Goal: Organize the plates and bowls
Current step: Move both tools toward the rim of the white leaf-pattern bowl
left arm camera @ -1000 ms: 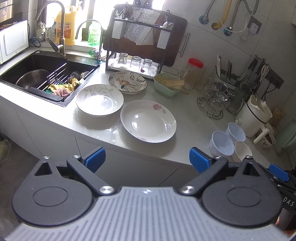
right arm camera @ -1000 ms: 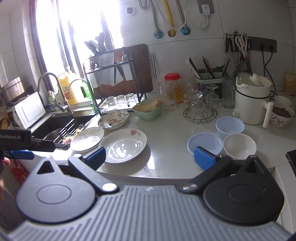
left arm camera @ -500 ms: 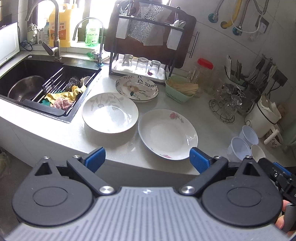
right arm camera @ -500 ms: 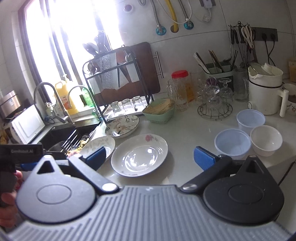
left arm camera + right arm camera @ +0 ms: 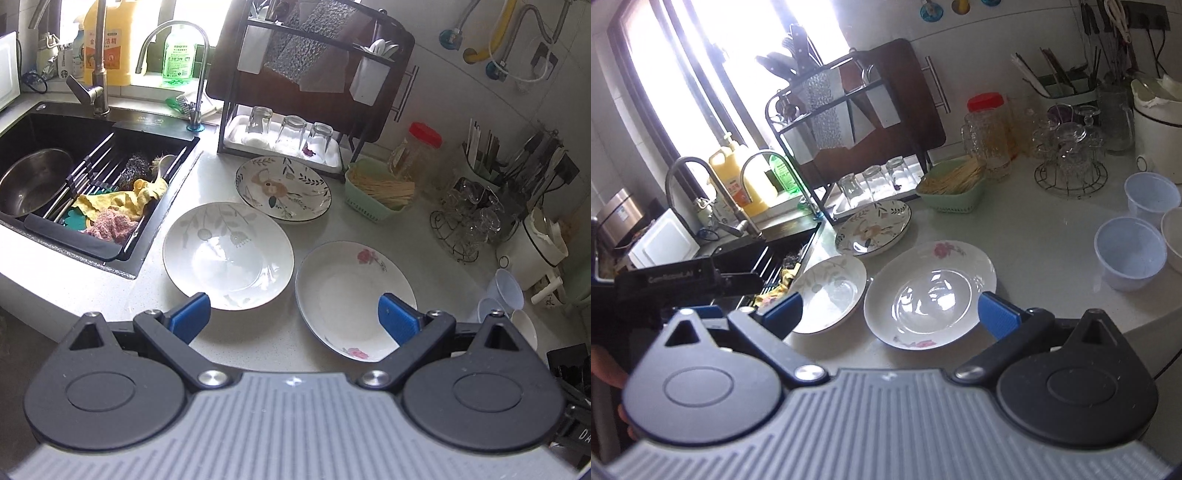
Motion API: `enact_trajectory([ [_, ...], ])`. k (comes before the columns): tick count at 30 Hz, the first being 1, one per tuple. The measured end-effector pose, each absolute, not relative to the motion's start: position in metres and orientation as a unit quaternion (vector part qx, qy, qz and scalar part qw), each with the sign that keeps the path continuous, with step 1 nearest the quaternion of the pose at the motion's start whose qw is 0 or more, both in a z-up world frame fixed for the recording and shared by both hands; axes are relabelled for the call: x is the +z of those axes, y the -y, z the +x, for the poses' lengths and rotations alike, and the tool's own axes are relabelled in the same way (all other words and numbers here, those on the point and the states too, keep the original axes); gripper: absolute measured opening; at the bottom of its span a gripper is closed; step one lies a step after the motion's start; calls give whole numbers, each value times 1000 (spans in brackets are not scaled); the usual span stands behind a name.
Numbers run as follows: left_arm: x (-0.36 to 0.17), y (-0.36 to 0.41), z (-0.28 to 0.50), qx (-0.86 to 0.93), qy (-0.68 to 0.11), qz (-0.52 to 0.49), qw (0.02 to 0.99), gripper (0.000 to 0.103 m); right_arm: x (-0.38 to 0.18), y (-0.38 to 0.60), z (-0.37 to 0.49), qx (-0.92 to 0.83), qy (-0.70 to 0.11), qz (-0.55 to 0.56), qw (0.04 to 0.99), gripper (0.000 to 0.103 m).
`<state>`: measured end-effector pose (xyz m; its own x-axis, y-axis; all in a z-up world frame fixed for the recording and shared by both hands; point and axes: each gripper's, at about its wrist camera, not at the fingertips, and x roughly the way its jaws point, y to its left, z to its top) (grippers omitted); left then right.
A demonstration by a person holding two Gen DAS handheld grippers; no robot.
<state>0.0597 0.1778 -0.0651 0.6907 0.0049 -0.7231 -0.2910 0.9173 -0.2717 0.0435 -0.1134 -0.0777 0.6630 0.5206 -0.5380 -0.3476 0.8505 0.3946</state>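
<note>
Both hand-held grippers, left (image 5: pixel 293 308) and right (image 5: pixel 890 306), hang wide open and empty above the table (image 5: pixel 424 236). Three plates lie there: rose plate (image 5: pixel 347 291), leaf plate (image 5: pixel 227 254), floral plate (image 5: pixel 282 188). Bowls (image 5: pixel 1130 251) sit further right.

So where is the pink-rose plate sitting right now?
The pink-rose plate lies on the counter near the front edge, right of the grey-leaf plate, with the plastic cups further right. Both open grippers hover short of it.
</note>
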Motion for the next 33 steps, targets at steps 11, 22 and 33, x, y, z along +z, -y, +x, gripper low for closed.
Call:
enact_trajectory([
  [11, -105, -237, 101, 51, -403, -211, 889, 99, -96, 60, 69, 232, -383, 119, 886, 103],
  [22, -127, -327, 142, 11, -438, -215, 873, 99, -107, -21, 88, 200, -412, 131, 879, 100],
  [33, -147, -402, 181, 6, -457, -176, 872, 99, -116, -90, 116, 196, -442, 139, 864, 82],
])
